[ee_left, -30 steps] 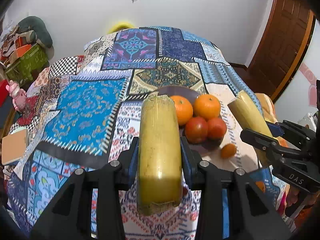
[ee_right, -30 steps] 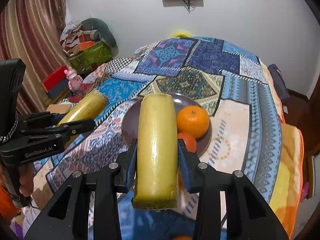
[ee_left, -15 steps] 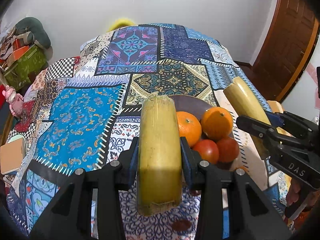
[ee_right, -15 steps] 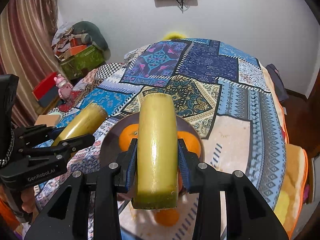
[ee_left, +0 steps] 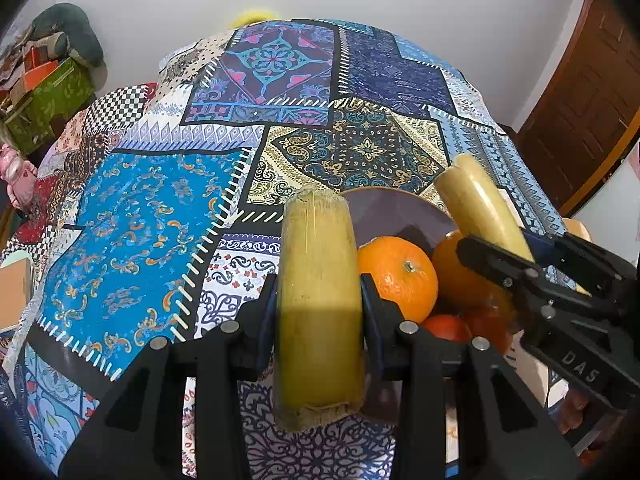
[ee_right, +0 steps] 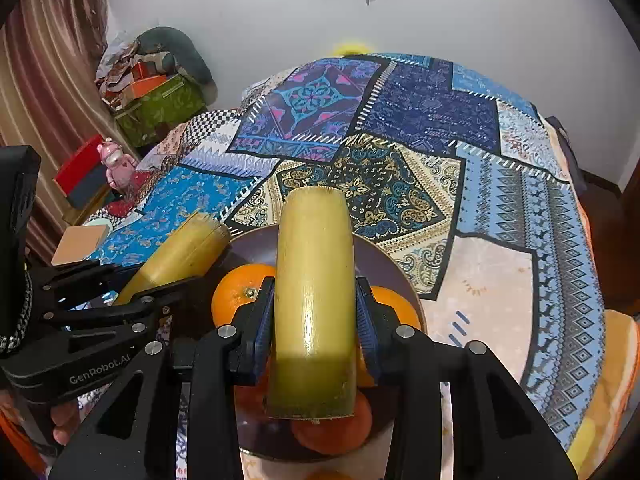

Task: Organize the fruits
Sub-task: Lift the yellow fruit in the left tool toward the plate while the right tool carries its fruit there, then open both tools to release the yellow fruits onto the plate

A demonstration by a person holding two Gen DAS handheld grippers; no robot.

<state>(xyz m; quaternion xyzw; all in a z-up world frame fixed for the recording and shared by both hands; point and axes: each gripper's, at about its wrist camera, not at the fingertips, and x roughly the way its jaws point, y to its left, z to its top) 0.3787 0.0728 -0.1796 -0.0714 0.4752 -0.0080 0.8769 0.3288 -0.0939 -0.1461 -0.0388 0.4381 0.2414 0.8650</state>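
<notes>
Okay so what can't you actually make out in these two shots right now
- Left wrist view: the red fruits low in the plate are mostly hidden by the left gripper and right gripper.
- Right wrist view: an orange fruit is cut off by the bottom edge.

wall (ee_right: 480, 20) white | door (ee_left: 592, 92) brown wood | curtain (ee_right: 44, 80) striped | bedspread (ee_right: 420, 128) patchwork

Both grippers moved forward over the plate (ee_right: 396, 270), plate now low in both frames, oranges (ee_left: 398, 272) closer and larger in the left view, small orange off the plate gone from the left view
</notes>
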